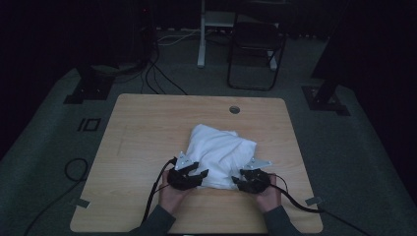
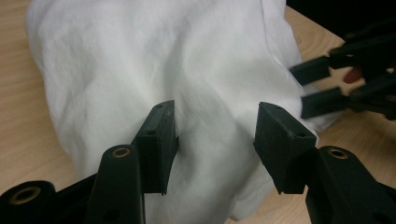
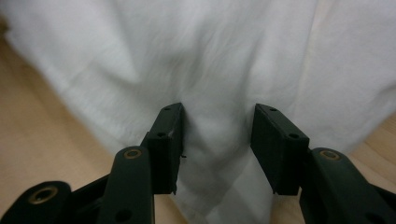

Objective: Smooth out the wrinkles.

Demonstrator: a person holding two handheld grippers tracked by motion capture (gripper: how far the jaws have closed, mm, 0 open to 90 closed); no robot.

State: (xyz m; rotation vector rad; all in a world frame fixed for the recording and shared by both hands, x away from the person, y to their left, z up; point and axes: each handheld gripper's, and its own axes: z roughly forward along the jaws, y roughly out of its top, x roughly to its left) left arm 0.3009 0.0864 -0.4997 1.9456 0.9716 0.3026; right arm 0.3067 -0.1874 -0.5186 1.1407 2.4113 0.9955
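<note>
A crumpled white cloth [image 1: 219, 155] lies in a heap at the middle of the wooden table [image 1: 142, 137]. Both grippers sit at its near edge, each held in a hand. My left gripper [image 1: 196, 174] is open at the cloth's near-left side; in the left gripper view its jaws stand apart [image 2: 215, 109] over the white cloth [image 2: 140, 70]. My right gripper [image 1: 239, 180] is open at the near-right side, also seen as the right gripper [image 2: 322, 86] from the left one. In the right gripper view the jaws [image 3: 218, 109] straddle a raised fold of the cloth [image 3: 210, 56].
A round cable hole [image 1: 234, 109] sits near the table's far edge. Beyond the table stand a dark chair [image 1: 255, 46] and a white stand [image 1: 201, 34]. Cables [image 1: 157, 73] run over the grey floor. Each gripper's cable trails off the near edge.
</note>
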